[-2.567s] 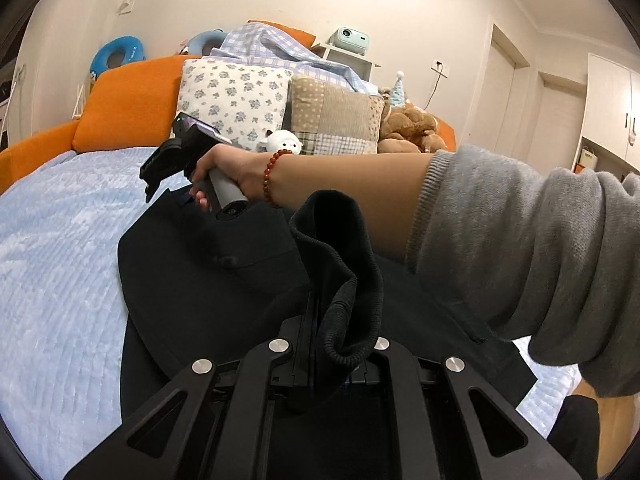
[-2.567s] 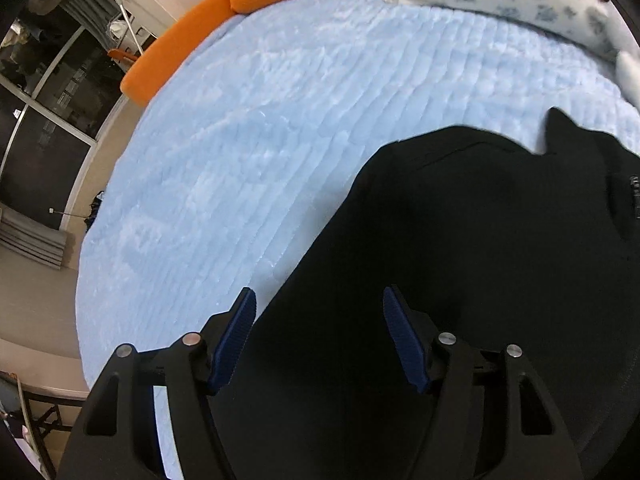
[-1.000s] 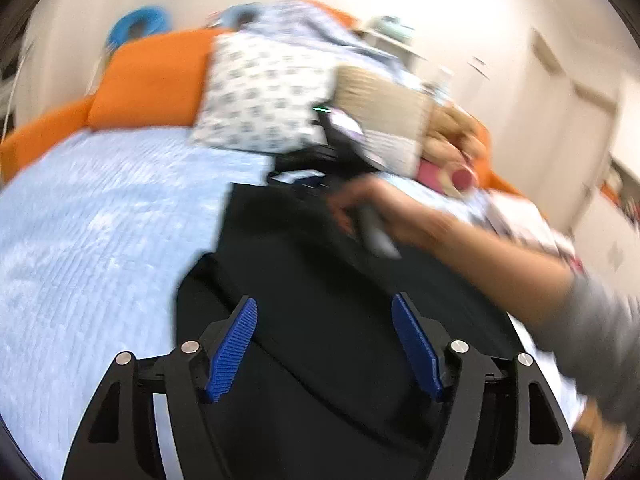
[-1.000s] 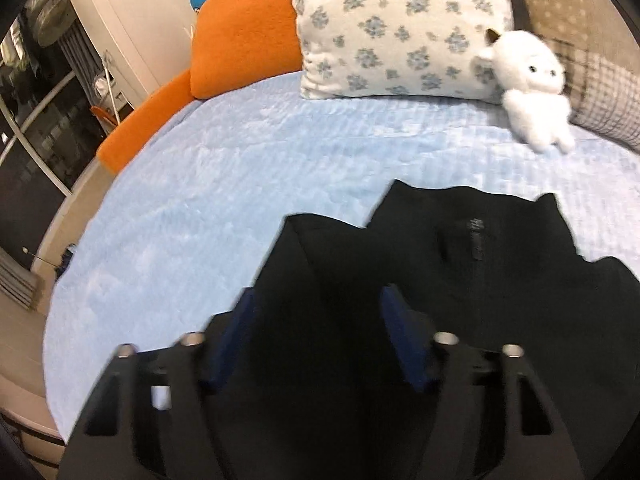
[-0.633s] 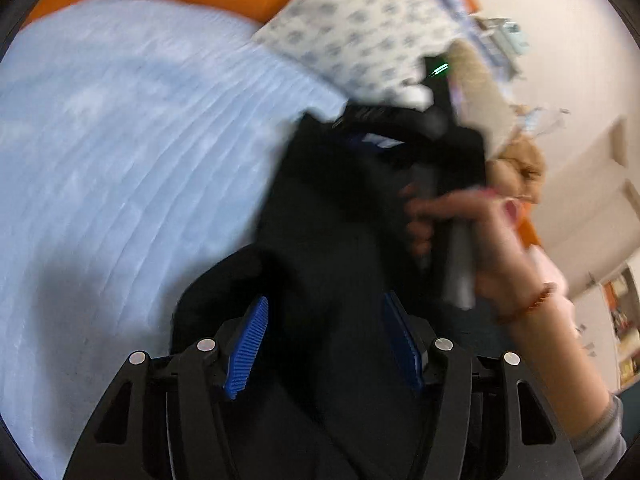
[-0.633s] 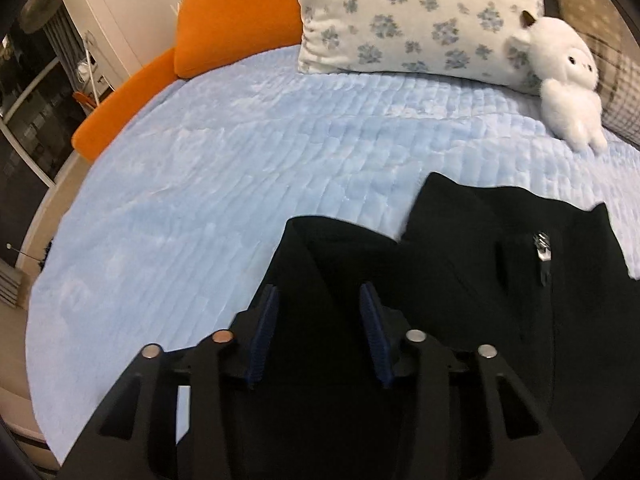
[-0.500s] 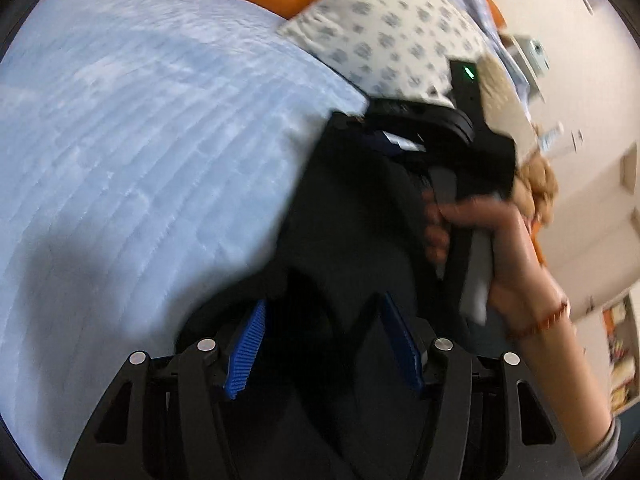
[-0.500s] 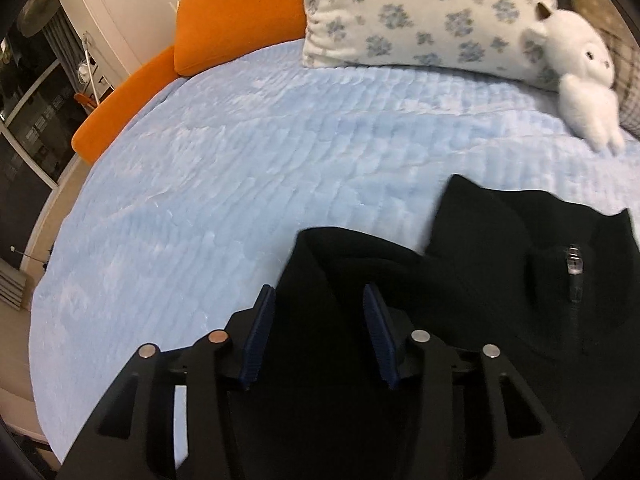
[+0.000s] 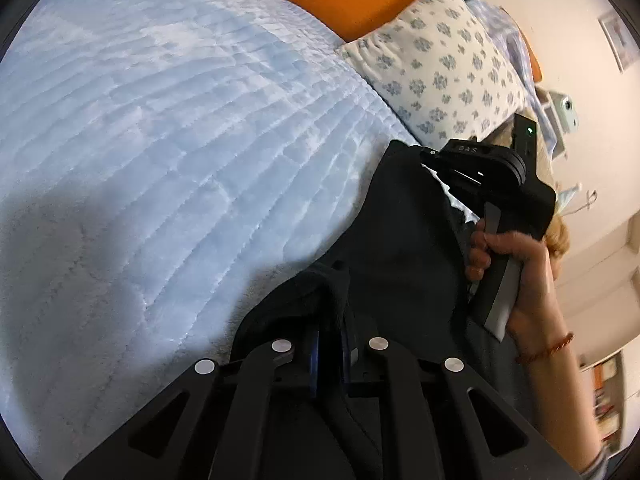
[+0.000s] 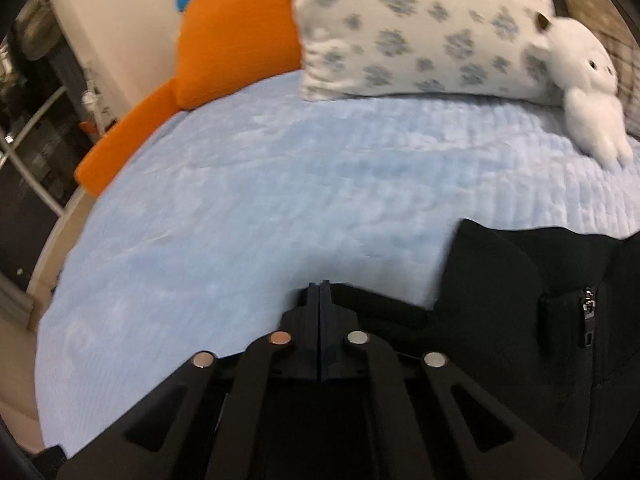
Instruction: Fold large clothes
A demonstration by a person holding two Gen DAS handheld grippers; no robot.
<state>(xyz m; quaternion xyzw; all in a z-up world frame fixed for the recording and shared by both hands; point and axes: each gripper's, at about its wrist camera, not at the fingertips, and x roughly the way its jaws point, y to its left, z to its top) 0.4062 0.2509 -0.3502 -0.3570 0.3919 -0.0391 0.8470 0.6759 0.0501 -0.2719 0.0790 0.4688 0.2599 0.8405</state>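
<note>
both claws [image 9: 329, 354] [image 10: 319, 312] pinching black garment [image 9: 400, 248] edge

The right gripper [image 10: 319, 292] is seen pressed closed on an edge of the black jacket [image 10: 520, 320]. The jacket is spread on the blue blanket [image 10: 280, 184]. A white toy lamb [image 10: 588, 92] is leaned on the flowered pillow [image 10: 420, 28].

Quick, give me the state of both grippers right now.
Left gripper: shut on a fold of the black jacket.
Right gripper: shut, pinching the jacket's edge on the blue blanket.
</note>
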